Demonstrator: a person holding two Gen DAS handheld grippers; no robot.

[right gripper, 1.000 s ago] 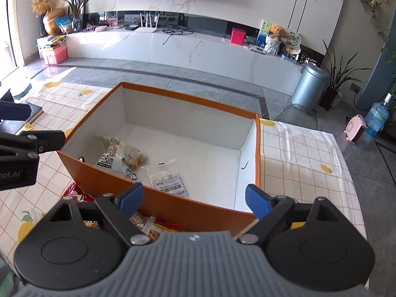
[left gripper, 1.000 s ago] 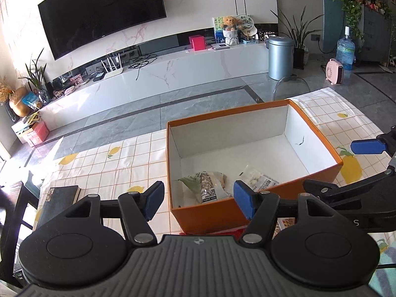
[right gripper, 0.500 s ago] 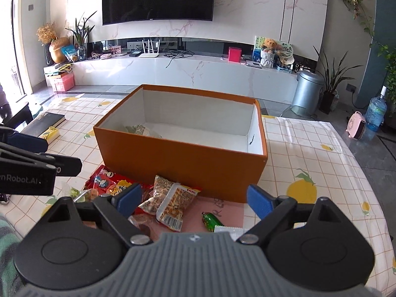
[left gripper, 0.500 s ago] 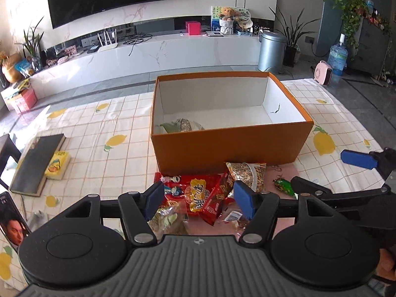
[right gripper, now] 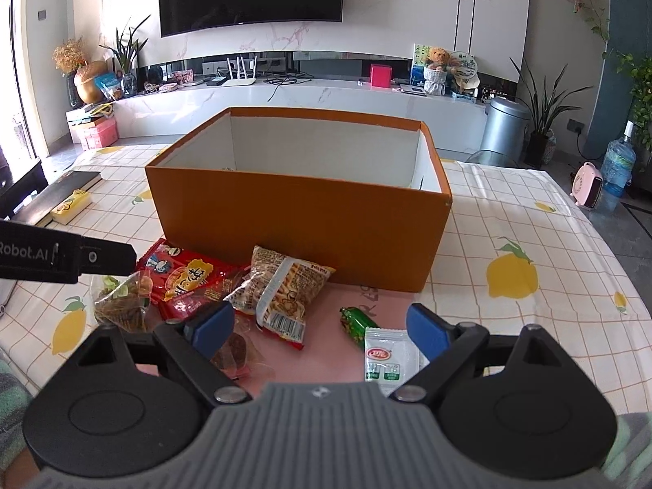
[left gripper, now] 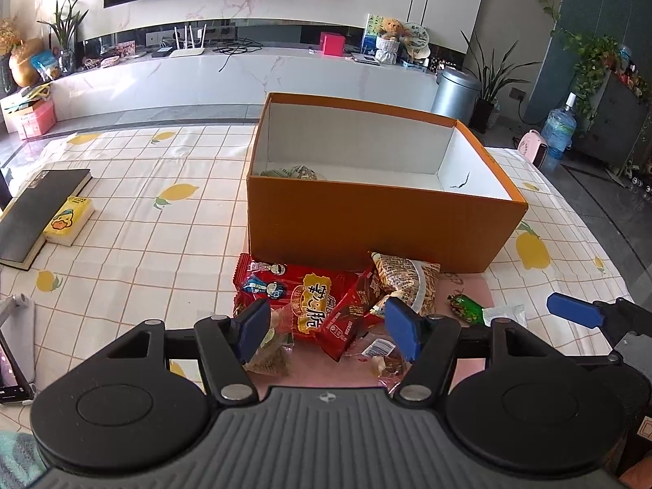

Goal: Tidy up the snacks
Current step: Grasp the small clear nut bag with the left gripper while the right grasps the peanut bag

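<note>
A: While both wrist views are up, where's the snack pile?
B: Lower centre of both frames, on the surface right against the near wall of the orange box (right gripper: 301,224). Red packet (left gripper: 309,301), tan peanut-type bag (right gripper: 281,285), clear pouch of brown bits (right gripper: 120,303), green candy (right gripper: 356,320), white sachet (right gripper: 389,360).
A: Anything in the box?
B: One crumpled wrapper (left gripper: 295,172) at its left end in the left view. Rest of the inside is hidden by the wall.
A: Jaws?
B: Left gripper (left gripper: 328,328) jaws apart over the red packet, nothing clamped. Right gripper (right gripper: 316,328) jaws wide apart, empty; the candy and sachet show between them.
A: Surroundings?
B: Lemon-print cloth (right gripper: 509,244) covers the surface. Dark book (left gripper: 38,212) and yellow pack (left gripper: 69,220) at left of the left view.
</note>
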